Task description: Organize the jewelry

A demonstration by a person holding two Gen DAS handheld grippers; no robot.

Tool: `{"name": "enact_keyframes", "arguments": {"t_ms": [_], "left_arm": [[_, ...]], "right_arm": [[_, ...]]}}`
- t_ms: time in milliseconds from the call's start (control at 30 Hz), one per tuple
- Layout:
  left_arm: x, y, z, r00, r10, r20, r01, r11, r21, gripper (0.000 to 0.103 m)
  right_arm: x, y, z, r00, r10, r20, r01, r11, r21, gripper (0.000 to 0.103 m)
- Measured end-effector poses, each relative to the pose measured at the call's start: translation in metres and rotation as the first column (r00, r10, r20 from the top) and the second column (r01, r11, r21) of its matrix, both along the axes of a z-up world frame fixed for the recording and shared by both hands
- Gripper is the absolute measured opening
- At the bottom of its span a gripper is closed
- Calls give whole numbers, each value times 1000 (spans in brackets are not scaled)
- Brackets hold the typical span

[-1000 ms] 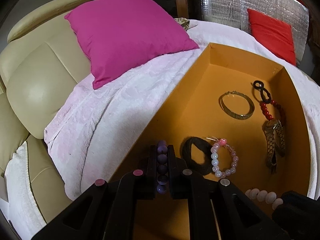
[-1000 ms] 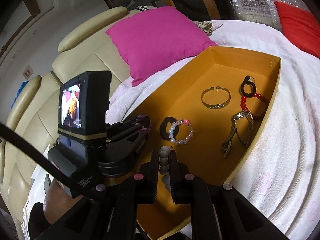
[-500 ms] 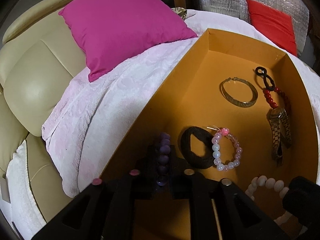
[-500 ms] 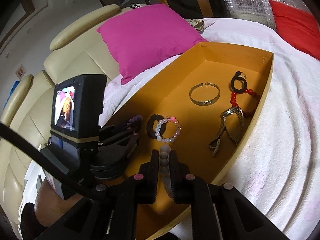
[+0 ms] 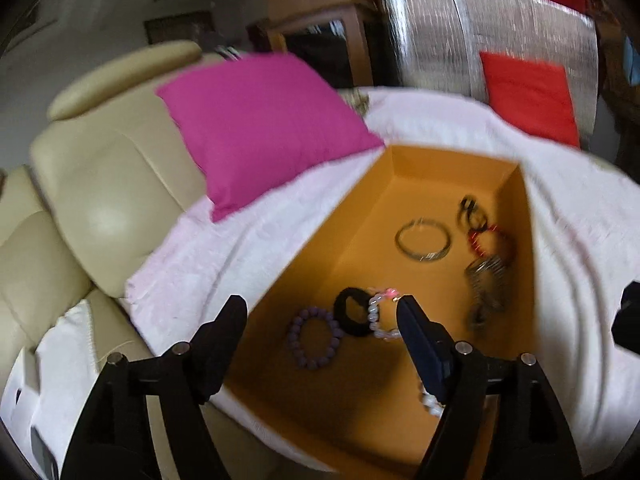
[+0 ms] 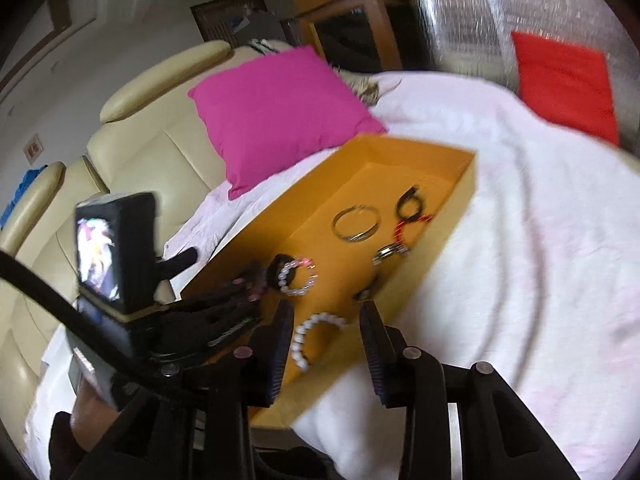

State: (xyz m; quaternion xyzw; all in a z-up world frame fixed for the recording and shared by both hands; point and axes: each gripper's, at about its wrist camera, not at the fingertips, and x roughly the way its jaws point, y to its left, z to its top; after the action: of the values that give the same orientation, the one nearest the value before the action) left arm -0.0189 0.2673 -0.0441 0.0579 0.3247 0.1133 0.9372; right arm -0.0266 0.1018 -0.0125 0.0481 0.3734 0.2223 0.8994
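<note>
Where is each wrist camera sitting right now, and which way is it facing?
Left wrist: behind the left gripper, aimed down into the orange box; its open jaws frame the purple bracelet.
Right wrist: behind the right gripper, aimed likewise; open jaws frame the white bracelet, with the left gripper's camera unit beside.
Shared: box, pink cushion, gold bangle.

A cream leather sofa carries a magenta cushion leaning on its backrest. A white blanket covers the seat beside that cushion. Behind the sofa stand a wooden cabinet, a silver foil panel and a red cushion.
</note>
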Motion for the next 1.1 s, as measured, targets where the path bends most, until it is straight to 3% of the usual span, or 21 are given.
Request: {"name": "enact_keyframes", "arguments": {"t_ms": [133,233,333,433,533,633,767,933,1100], "left_arm": [[-43,-19,33,996,53,66,-55,998,18,83],[-68,-29,60,989,113,100,-117,992,36,83],[-96,-38,85,983,116,145,-124,991,46,83],[-118,-39,107,979,140,151,-145,989,26,83],[-137,-44,125,978,160,131,-168,984,52,83],[-160,-53,141,972,152,180,-168,983,76,83],[-186,-62,158,967,113,227,-129,990,55,83],[-200,-59,173,965,110,239,-109,994,-18,84],[-203,-60,175,960,146,241,-150,989,-3,84]], "right_arm": [[-28,-28,29,997,-20,79,22,1000,-23,52],[-51,-44,50,992,-21,128,25,999,-34,52],[-75,-54,71,983,-20,182,29,999,-43,56],[-100,-64,89,974,-25,227,34,999,-37,59],[-119,-74,102,970,-36,239,37,999,0,61],[-135,-79,112,966,-40,255,37,999,18,62],[-155,-79,122,954,-55,293,54,998,9,65],[-168,-80,127,945,-81,316,78,997,21,66],[-171,-80,127,946,-85,311,76,996,40,66]]}}
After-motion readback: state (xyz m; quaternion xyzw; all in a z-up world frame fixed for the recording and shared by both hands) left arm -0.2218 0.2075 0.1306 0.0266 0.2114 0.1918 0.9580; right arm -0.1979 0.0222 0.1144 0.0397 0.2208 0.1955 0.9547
